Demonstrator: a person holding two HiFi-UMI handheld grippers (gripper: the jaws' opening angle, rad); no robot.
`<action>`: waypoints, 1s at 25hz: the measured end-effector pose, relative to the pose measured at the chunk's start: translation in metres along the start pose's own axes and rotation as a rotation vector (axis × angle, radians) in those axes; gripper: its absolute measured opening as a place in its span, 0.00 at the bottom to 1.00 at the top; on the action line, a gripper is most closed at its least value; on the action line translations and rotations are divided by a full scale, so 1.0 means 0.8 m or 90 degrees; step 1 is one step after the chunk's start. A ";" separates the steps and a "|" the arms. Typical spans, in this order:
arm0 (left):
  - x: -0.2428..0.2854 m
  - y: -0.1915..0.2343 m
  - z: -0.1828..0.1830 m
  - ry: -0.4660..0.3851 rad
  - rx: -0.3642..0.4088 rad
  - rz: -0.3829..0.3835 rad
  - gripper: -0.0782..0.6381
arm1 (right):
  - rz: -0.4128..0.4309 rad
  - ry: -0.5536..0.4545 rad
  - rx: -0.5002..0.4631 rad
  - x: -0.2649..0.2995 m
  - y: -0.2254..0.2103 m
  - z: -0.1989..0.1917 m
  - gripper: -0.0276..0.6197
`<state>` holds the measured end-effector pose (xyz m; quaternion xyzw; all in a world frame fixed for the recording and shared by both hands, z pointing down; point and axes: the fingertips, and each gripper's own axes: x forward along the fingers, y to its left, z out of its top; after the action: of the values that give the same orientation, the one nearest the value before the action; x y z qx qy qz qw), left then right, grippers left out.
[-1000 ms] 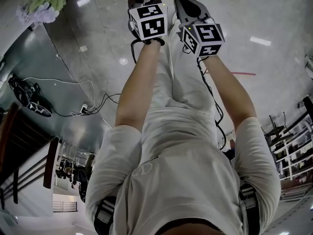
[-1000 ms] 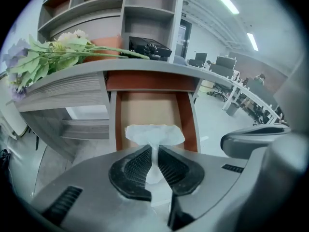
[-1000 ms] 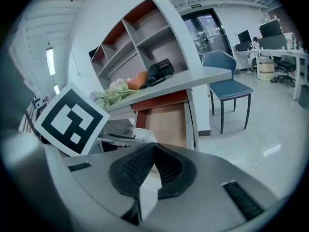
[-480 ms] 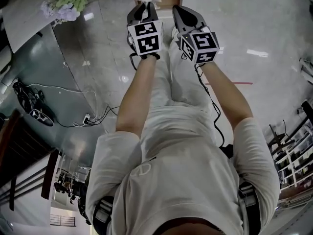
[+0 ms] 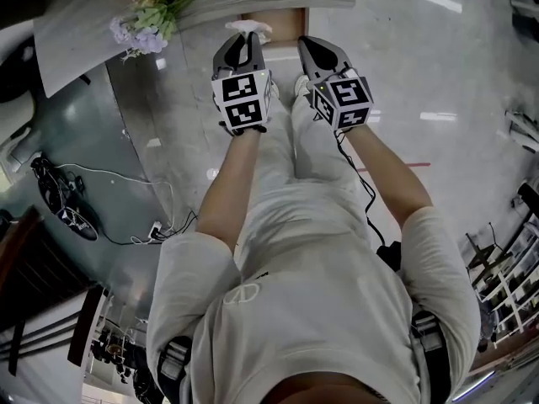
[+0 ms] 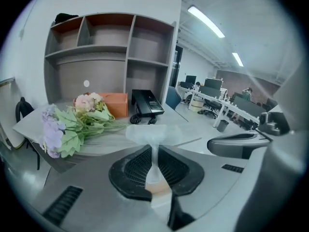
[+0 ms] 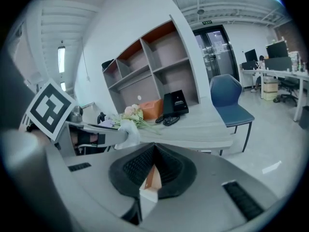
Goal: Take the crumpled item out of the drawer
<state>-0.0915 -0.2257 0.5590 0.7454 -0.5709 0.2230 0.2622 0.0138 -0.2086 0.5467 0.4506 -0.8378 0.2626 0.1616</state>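
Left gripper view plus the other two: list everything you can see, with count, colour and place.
crumpled item: one, white, between the left jaws
flowers: one bunch, pink and purple, on the desk
desk: one, grey, ahead of both grippers
phone: one, black, on the desk
box: one, orange, beside the phone
shelf unit: one, grey, at the desk's back
chair: one, blue, beside the desk
cables: one tangle, black, on the floor
left gripper: one, grey, jaws shut on the crumpled item
right gripper: one, grey, jaws together, empty
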 end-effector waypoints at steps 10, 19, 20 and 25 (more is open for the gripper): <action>-0.097 0.016 0.096 -0.078 0.012 -0.011 0.17 | 0.002 -0.048 -0.026 -0.065 0.042 0.096 0.05; -0.179 0.018 0.199 -0.185 0.033 -0.031 0.17 | -0.031 -0.129 -0.051 -0.124 0.041 0.195 0.05; -0.187 0.016 0.208 -0.196 0.034 -0.035 0.17 | -0.035 -0.138 -0.055 -0.132 0.040 0.204 0.05; -0.227 0.006 0.252 -0.259 0.055 -0.039 0.17 | -0.051 -0.190 -0.059 -0.175 0.028 0.250 0.05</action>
<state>-0.1349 -0.2238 0.2915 0.8026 -0.5790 0.0844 0.1159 0.0640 -0.2214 0.3070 0.5097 -0.8451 0.1471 0.0663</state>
